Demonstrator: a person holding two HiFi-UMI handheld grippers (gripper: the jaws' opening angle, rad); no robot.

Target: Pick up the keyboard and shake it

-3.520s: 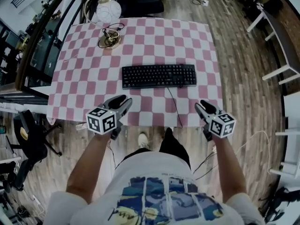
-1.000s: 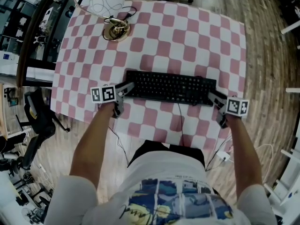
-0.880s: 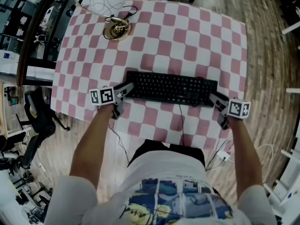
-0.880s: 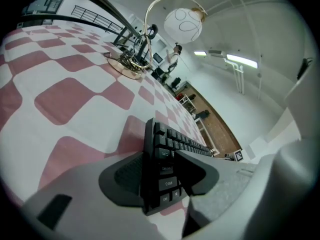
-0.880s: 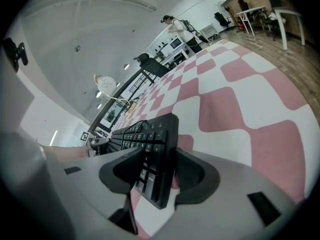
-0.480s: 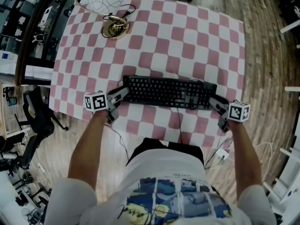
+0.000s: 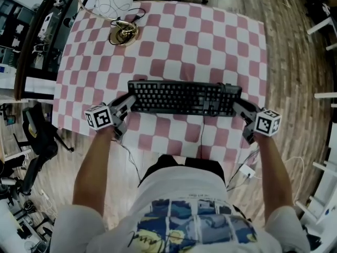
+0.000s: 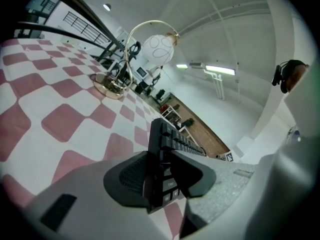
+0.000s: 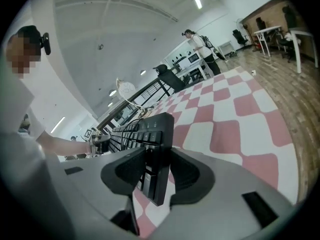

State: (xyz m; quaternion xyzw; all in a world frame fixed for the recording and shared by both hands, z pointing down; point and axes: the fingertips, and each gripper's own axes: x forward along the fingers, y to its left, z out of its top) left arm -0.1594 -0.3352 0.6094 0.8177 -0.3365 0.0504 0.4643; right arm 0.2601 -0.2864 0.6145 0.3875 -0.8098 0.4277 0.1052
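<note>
Cloth (image 7: 174,41) checkered pink and white covers the surface (image 7: 256,51), which stands on a wooden floor (image 7: 295,67) with a globe lamp (image 7: 115,1) at its far left corner. The black keyboard (image 7: 181,97) sits over the near half. The left tongs (image 7: 125,103) and right tongs (image 7: 238,105) are closing on its two ends, pads against it.

Both bare arms reach forward, the left forearm (image 7: 93,162) and the right forearm (image 7: 273,167) each leading to one short end of the keyboard (image 7: 181,96). The left hand-held gripper (image 7: 126,102) has its jaws closing, pads against the keyboard's left end. The right hand-held gripper (image 7: 238,106) does the same at the right end. Both wrists are level.
</note>
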